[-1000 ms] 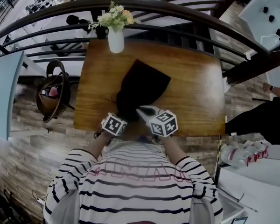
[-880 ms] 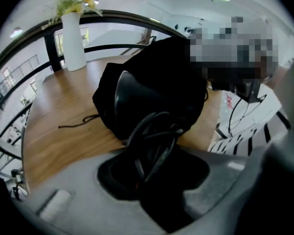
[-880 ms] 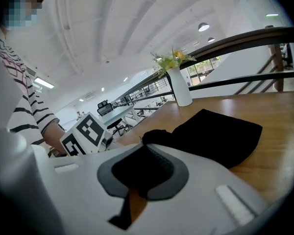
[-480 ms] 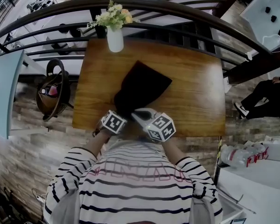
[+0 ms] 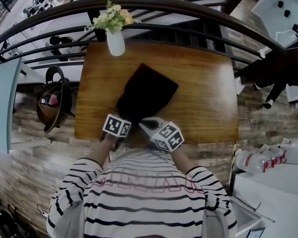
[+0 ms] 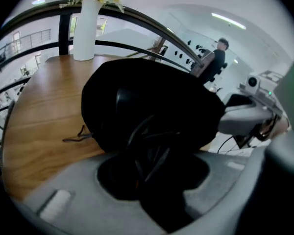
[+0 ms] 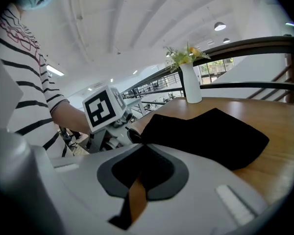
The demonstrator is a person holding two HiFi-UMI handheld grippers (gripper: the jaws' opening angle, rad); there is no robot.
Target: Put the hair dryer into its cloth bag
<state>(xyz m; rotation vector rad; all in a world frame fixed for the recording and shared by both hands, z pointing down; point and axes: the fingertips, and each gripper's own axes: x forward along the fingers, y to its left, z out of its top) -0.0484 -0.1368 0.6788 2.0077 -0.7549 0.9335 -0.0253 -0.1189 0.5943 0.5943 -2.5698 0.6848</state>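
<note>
The black cloth bag [image 5: 146, 93] lies on the wooden table [image 5: 203, 83], with its mouth toward the near edge. My left gripper [image 5: 125, 122] is at that mouth. In the left gripper view its jaws are closed round the black hair dryer [image 6: 157, 155] and its looped cord, which run into the bulging bag [image 6: 152, 97]. My right gripper [image 5: 143, 123] is shut on the rim of the bag's mouth [image 7: 137, 148]. From there the cloth bag [image 7: 210, 133] spreads flat to the right. Most of the dryer is hidden in black cloth.
A white vase with flowers [image 5: 115, 41] stands at the table's far left edge. A dark curved railing [image 5: 188, 9] runs behind the table. A brown handbag [image 5: 52, 103] sits on the floor to the left. The bag's drawstring [image 6: 78, 135] trails on the wood.
My left gripper has pushed a little toward the bag and rolled. The right gripper has rolled slightly and stayed in place. A person at the right has walked out of view.
</note>
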